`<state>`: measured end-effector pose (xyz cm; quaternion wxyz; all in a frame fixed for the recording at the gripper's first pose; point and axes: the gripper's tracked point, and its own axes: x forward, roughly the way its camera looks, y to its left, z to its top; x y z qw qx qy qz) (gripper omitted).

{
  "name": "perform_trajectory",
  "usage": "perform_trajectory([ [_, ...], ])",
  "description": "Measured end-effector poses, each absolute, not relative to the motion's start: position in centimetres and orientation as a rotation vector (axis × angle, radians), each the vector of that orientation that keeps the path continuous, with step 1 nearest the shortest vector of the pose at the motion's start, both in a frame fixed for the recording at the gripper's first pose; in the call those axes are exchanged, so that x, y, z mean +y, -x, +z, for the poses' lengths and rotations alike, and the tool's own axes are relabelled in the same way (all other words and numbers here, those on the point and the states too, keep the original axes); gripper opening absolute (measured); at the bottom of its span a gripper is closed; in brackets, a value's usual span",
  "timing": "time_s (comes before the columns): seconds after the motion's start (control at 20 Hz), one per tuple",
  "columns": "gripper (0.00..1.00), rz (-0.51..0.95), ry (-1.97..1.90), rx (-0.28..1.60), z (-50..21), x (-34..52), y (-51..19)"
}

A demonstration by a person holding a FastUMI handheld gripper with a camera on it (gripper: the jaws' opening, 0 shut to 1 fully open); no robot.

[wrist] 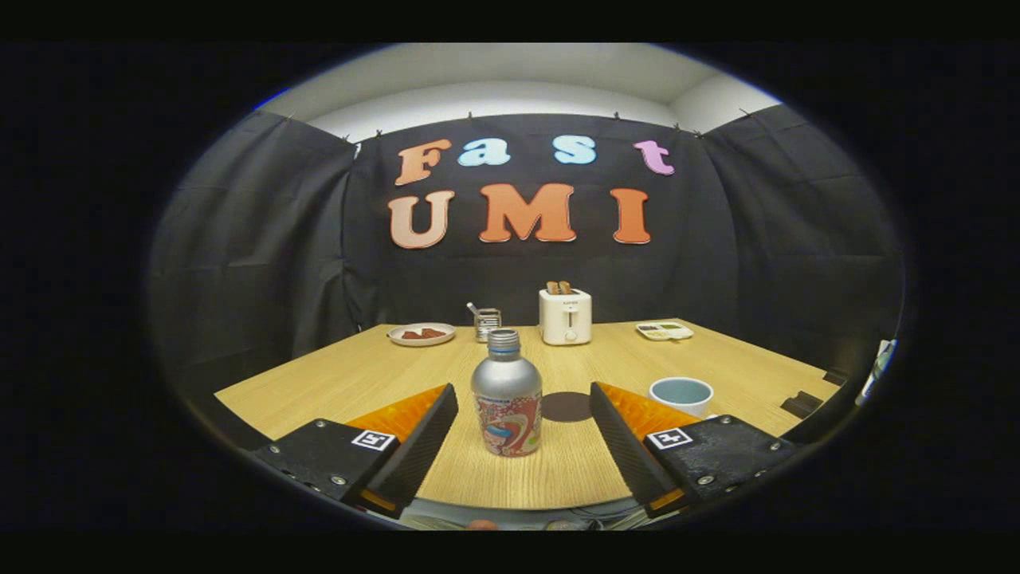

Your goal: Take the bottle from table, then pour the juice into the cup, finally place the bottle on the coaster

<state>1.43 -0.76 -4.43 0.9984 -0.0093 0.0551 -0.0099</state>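
Standing bottle framed by parted fingers

Standing upright on the wooden table [358, 375], the bottle [507, 395] is the landmark. The gripper [523, 410] is released, its fingers spread wide to either side of the bottle, touching nothing. Just behind the bottle to the right lies the dark round coaster [567, 406]; further right sits the cup [681, 394]. Well beyond the bottle stand a toaster [565, 316], a plate [421, 334] and a small metal holder [486, 321].

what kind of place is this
Probably a staged recording booth set up like a breakfast table: black cloth walls around a wooden table holding a toaster and a bottle, between the open fingers.
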Motion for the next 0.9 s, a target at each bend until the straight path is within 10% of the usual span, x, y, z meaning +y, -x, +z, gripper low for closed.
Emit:
perform_trajectory([
  [0.9,0.99,0.018,-0.015,0.289,-12.7,0.4,-6.8],
])
